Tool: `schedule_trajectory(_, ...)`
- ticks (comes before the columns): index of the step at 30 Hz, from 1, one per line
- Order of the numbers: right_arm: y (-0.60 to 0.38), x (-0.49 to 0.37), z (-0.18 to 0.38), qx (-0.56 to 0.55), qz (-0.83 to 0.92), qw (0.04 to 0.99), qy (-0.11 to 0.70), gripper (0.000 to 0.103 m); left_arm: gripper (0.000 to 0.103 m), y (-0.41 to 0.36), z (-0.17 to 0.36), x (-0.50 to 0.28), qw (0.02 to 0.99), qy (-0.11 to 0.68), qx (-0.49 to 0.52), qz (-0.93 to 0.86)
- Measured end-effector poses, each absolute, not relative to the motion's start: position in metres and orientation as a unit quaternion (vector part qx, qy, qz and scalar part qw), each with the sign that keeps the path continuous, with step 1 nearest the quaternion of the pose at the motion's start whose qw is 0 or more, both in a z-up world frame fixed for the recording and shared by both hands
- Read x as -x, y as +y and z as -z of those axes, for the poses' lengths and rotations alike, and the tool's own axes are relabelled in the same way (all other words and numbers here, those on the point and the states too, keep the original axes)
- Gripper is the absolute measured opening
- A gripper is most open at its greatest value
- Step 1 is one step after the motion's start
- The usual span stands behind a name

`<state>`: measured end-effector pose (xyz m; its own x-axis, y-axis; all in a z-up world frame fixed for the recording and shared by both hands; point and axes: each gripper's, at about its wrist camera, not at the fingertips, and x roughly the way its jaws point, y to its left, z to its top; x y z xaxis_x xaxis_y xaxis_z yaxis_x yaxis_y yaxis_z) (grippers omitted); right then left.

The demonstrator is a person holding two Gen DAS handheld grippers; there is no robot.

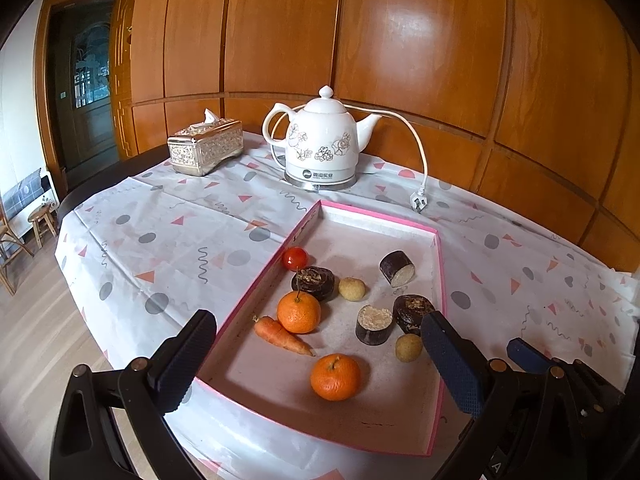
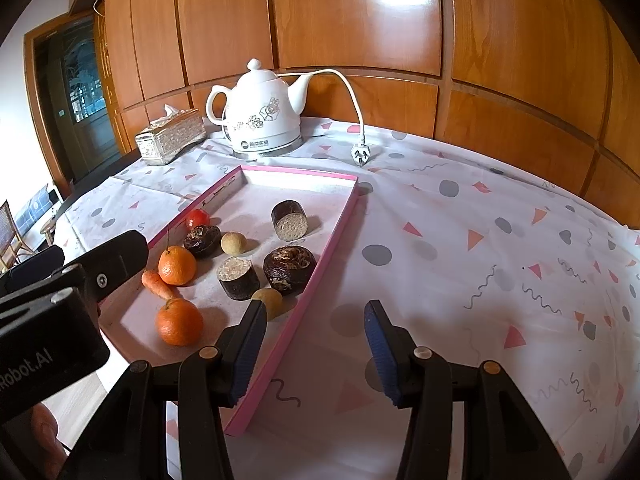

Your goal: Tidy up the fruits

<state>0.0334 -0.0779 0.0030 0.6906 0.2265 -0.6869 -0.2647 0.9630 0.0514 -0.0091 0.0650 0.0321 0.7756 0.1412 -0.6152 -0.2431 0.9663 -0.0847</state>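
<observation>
A pink-rimmed shallow tray point(image 1: 439, 280) point(image 2: 340, 216) lies on the table. In it are two oranges point(image 1: 335, 377) point(image 1: 299, 312) point(image 2: 179, 322) point(image 2: 177, 265), a carrot point(image 1: 282, 335) point(image 2: 157, 285), a small red tomato point(image 1: 295, 258) point(image 2: 197, 218), two yellowish balls point(image 1: 408, 347) point(image 1: 351, 289) and several dark round cakes point(image 1: 374, 325) point(image 2: 289, 264). My left gripper point(image 1: 320, 360) is open and empty, hovering over the tray's near end around the near orange. My right gripper point(image 2: 316, 344) is open and empty above the tray's right rim and the cloth.
A white floral electric kettle point(image 1: 320, 140) point(image 2: 262, 120) with a loose cord and plug point(image 1: 418, 200) stands at the back. A silver tissue box point(image 1: 206, 146) point(image 2: 170, 136) sits left of it. A wood-panelled wall is behind. The table's left edge drops to the floor.
</observation>
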Motion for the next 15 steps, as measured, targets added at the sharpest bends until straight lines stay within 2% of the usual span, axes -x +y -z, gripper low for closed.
schedule_trajectory(15,-0.0798,-0.0342,-0.0023,0.024,-0.135,0.919,0.370,0.052,0.101,0.0631,-0.0343,0.0098,0.943,0.311,0.070,-0.099)
